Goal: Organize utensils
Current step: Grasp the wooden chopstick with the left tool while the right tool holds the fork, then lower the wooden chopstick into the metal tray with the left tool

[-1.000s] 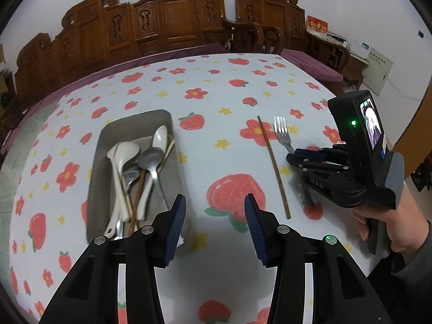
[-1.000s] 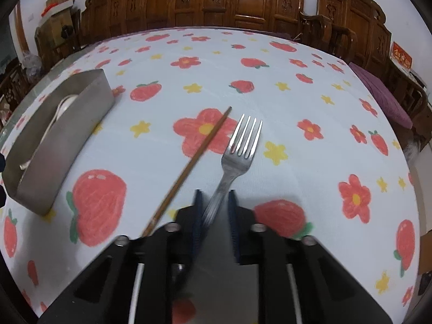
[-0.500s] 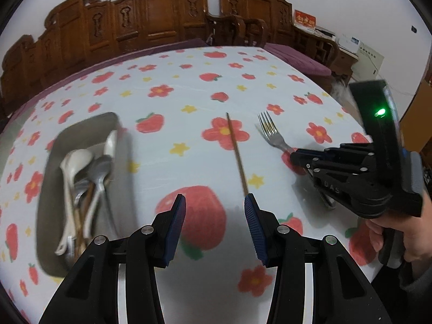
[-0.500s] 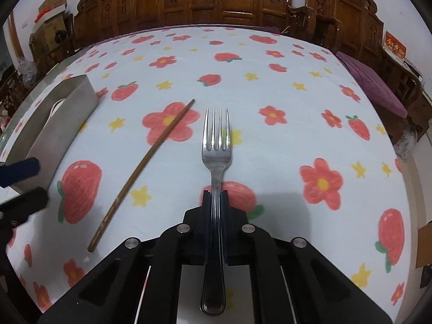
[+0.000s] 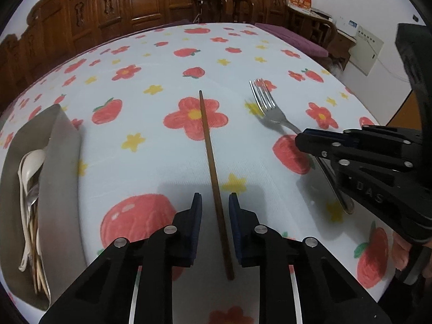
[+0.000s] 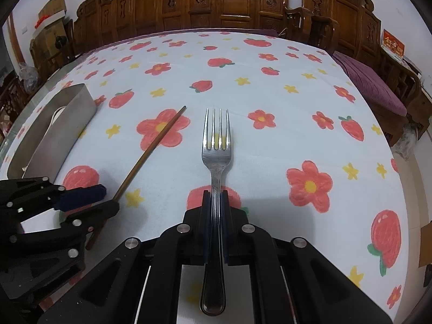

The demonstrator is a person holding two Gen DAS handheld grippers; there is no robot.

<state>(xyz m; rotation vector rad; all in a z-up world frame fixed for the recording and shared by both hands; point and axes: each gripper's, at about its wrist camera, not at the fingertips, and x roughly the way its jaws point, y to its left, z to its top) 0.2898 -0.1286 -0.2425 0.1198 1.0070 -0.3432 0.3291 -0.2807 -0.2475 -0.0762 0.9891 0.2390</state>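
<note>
A brown wooden chopstick (image 5: pixel 209 148) lies on the flowered tablecloth. My left gripper (image 5: pixel 215 202) straddles its near part, jaws partly closed with a gap on each side, not touching it. The chopstick also shows in the right wrist view (image 6: pixel 154 148), with the left gripper (image 6: pixel 108 199) at its near end. My right gripper (image 6: pixel 215 199) is shut on the handle of a steel fork (image 6: pixel 216 151), tines pointing away. In the left wrist view the fork (image 5: pixel 270 110) sticks out of the right gripper (image 5: pixel 302 139), tines just above the cloth.
A steel tray (image 5: pixel 62 167) with white and metal spoons and chopsticks stands at the left; it also shows in the right wrist view (image 6: pixel 62 132). Carved wooden chairs ring the table's far side. The table's right edge lies close behind the right gripper.
My left gripper moved right from the tray to the chopstick and its jaws narrowed around it. My right gripper closed on the fork handle and the fork now points straight ahead.
</note>
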